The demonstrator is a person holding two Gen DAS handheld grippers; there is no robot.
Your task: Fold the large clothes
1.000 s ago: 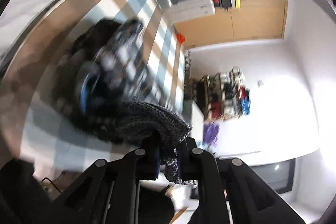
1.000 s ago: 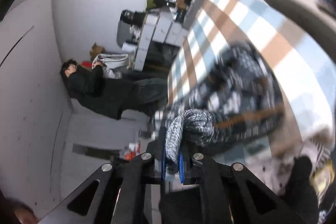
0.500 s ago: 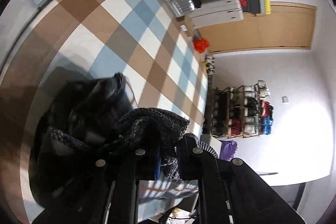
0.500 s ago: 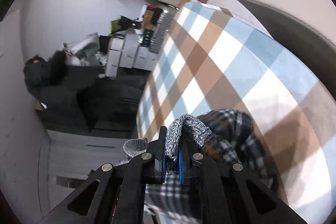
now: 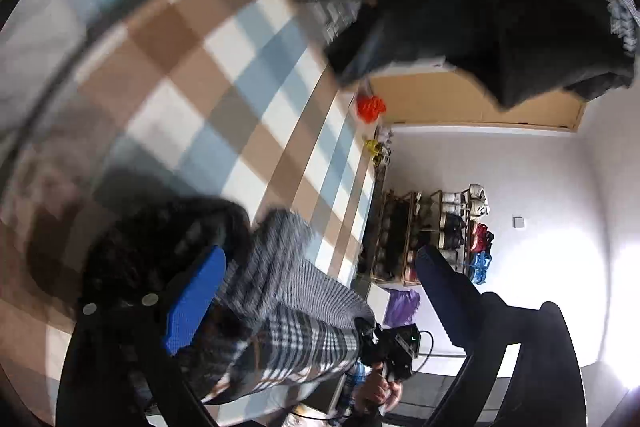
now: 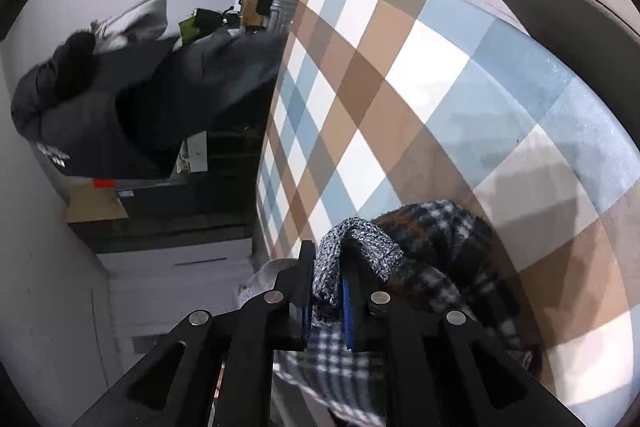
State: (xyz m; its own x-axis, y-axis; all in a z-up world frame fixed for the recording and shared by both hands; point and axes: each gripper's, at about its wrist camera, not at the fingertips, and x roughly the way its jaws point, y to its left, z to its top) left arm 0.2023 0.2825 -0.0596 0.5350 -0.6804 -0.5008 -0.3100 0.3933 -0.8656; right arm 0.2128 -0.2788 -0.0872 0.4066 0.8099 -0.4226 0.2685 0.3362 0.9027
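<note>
Plaid garment [image 6: 444, 259] bunched on the checked bed cover [image 6: 400, 87], near its close edge; wide bare cover beyond it; long axis unreadable in the heap; left claw [image 5: 316, 279] jaws have just been opening, now spread wide, grey knit cuff [image 5: 276, 267] lying loose between them, released since half a second ago; right claw [image 6: 326, 291] clenched on knit hem [image 6: 352, 247], as before.

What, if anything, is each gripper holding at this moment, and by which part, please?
The right gripper pinches the plaid garment by its grey knit ribbed edge. The left gripper, jaws just opened, holds nothing; the cloth lies loose between them.
</note>
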